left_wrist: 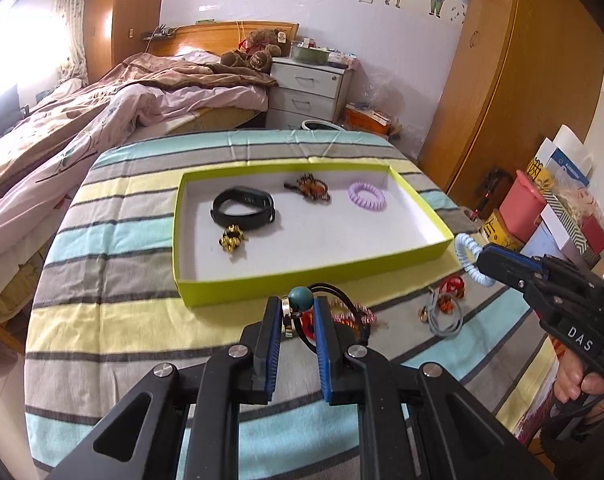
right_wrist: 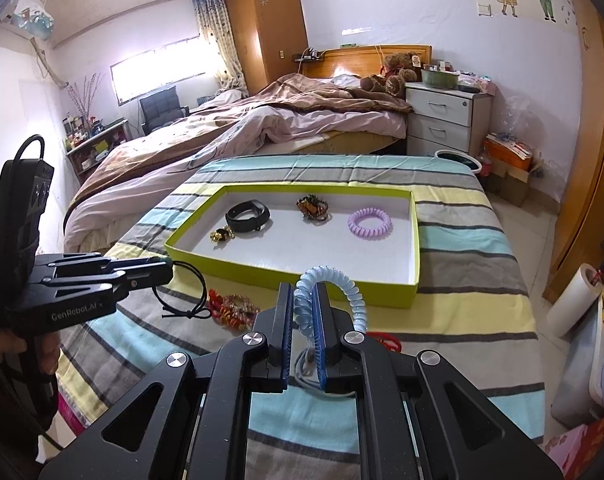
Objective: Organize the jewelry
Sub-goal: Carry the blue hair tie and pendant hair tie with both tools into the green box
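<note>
Left wrist view: the left gripper has its fingers nearly shut on a black cord hair tie with a teal bead, lifted just before the green tray's near edge, probably for dropping inside.

Right wrist view: the right gripper, angled downward, pinches a pale blue spiral hair tie near the tray's near right corner.

An unmade bed with pink and brown quilts fills the room's middle, under pale lilac walls. At its head stands an orange wooden headboard; just beside that, a white three-drawer nightstand. Beyond the bed's far side, a bright window with patterned curtains glares, beside a tall orange wardrobe. Near the window sits what looks like a dark chair.
</note>
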{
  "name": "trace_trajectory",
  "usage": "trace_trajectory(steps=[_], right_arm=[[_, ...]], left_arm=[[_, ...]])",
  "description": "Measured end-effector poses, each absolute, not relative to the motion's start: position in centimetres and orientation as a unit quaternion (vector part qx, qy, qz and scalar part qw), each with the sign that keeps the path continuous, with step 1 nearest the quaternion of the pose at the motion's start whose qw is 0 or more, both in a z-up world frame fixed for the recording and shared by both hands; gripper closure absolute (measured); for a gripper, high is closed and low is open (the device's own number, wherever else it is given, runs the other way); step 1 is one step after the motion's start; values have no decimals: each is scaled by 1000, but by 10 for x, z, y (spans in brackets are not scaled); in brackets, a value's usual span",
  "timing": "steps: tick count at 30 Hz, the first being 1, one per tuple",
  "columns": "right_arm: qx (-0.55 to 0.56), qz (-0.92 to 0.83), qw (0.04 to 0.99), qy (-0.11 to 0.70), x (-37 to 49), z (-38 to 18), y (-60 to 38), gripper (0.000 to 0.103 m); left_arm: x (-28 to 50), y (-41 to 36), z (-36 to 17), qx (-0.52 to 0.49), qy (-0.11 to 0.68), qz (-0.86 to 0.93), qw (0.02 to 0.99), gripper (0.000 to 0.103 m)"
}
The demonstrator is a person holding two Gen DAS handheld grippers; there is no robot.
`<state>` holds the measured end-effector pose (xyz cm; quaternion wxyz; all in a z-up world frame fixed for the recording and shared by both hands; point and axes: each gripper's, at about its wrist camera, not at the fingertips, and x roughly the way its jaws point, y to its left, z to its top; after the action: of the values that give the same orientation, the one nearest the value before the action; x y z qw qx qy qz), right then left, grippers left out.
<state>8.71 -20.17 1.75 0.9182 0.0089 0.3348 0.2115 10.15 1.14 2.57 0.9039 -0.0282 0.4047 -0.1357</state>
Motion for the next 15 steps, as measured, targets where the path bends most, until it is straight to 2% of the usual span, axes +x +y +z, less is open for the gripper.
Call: trace_trajectory(steps=[15], right_arm=[[-22, 183, 928, 323, 134, 30, -197, 93]], left_arm=[[151, 14, 38, -54, 398, -144, 904, 87]])
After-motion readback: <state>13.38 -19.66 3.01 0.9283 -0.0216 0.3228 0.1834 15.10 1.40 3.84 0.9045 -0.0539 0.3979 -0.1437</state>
